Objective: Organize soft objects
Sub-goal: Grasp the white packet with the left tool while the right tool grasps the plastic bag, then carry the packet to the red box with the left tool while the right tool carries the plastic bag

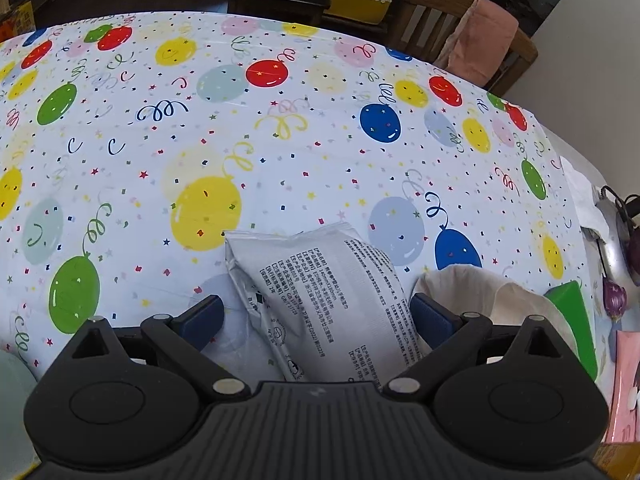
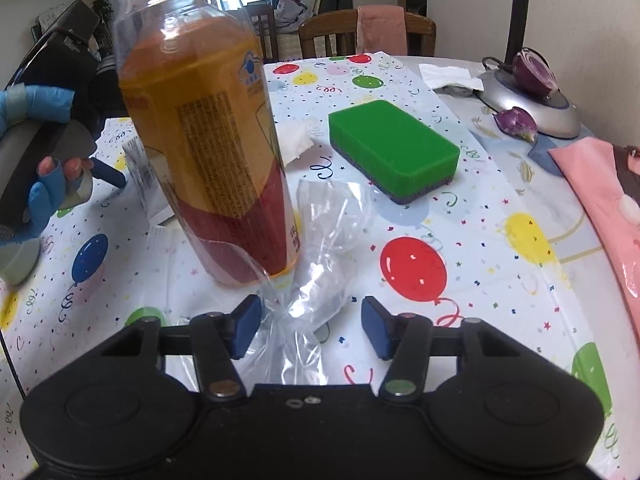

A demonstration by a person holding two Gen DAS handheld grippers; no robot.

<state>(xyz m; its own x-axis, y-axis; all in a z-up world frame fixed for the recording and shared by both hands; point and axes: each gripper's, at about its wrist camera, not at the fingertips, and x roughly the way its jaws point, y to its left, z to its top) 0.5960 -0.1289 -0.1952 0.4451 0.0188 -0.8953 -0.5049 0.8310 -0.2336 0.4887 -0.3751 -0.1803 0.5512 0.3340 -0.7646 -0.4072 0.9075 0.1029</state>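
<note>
Plastic sheeting printed with balloons and confetti covers the table, and everything else sits on it. Places below are given from the green sponge, which lies flat toward the far right side in the right wrist view.

Left of the sponge and nearer the camera stands a tall clear bottle with an orange and red label, upright. A crumpled clear plastic bag lies between the bottle's foot and the sponge's near edge, trailing back toward the right gripper. That gripper's jaws stand about half open; the bag's neck runs between them and lies against the left pad, while the right pad is clear of it.

Further left of the sponge, past the bottle, a gloved hand holds the left gripper. Its jaws are wide apart, straddling a white printed wipes packet; the right pad looks to touch the packet's edge, the left stands off it. A cream cloth lies between packet and sponge.
</note>
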